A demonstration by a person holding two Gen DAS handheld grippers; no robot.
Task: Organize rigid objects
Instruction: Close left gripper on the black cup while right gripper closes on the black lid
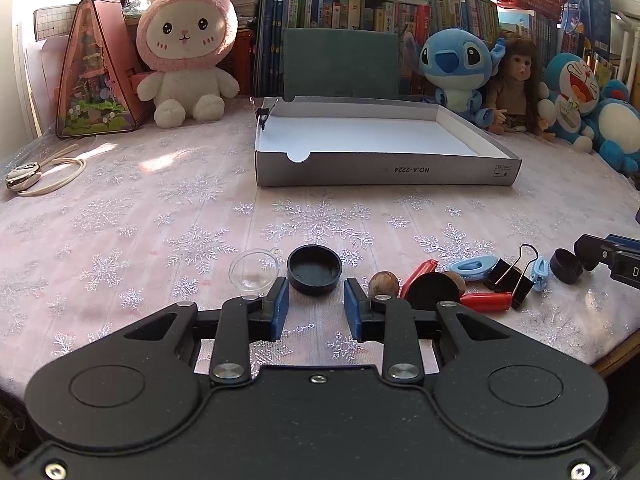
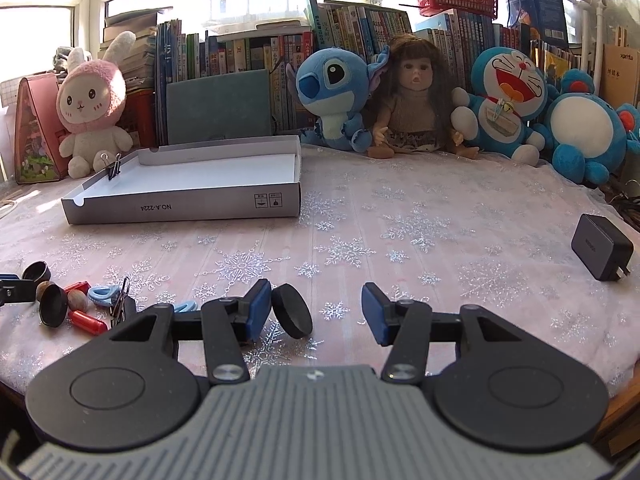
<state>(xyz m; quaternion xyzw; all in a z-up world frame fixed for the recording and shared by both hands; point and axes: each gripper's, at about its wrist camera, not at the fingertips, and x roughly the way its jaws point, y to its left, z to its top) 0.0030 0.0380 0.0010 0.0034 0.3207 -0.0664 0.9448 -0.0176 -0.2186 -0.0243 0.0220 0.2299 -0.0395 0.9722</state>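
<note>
My left gripper (image 1: 315, 282) is open low over the pink snowflake cloth, with nothing between its blue pads. An upturned black cap (image 1: 315, 269) lies just past its tips, with a clear dome (image 1: 254, 274) to its left. To the right are a nut (image 1: 383, 284), a black disc (image 1: 434, 290), red capsules (image 1: 486, 300), blue clips (image 1: 472, 266) and a binder clip (image 1: 512, 280). My right gripper (image 2: 315, 286) is open. A black cap (image 2: 292, 312) stands on edge between its jaws, leaning on the left pad (image 2: 256, 308) and apart from the right one.
An open grey box (image 1: 384, 174) lies mid-table with a binder clip (image 1: 264, 114) in its far left corner. Plush toys, a doll (image 2: 412, 100) and books line the back. A black charger (image 2: 602, 246) sits at the right and a corded silver object (image 1: 22, 176) at the left.
</note>
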